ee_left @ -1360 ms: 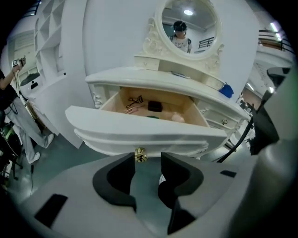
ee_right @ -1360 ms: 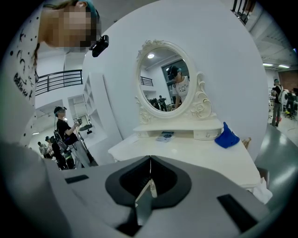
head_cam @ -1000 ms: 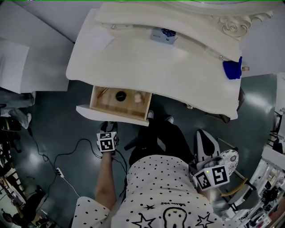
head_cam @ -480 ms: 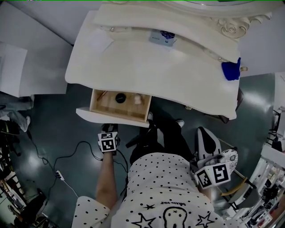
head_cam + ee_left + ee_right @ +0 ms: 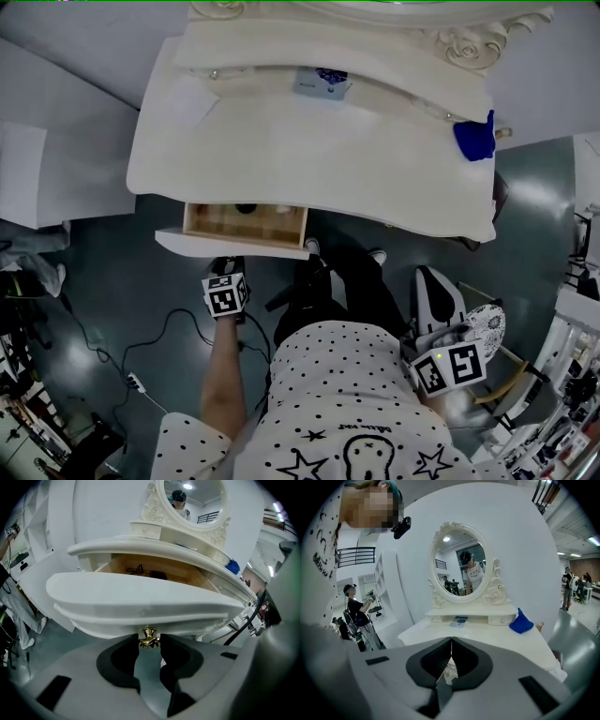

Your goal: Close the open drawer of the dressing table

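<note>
L jaws just closing, pinch knob (image 5: 149, 637) | R jaws shut, empty | drawer (image 5: 234, 246) part-open

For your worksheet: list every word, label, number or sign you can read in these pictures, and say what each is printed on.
No text is readable.
Script on the spotted shirt: too small.
Print on the small box on the dressing table: blurred.
Marker cubes on the left gripper and right gripper: patterns only, no letters.

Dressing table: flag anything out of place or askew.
The drawer juts out from under the tabletop on its left side, partly open. The left gripper, whose jaws have just been closing, holds the drawer's brass knob. Nothing else looks askew.
</note>
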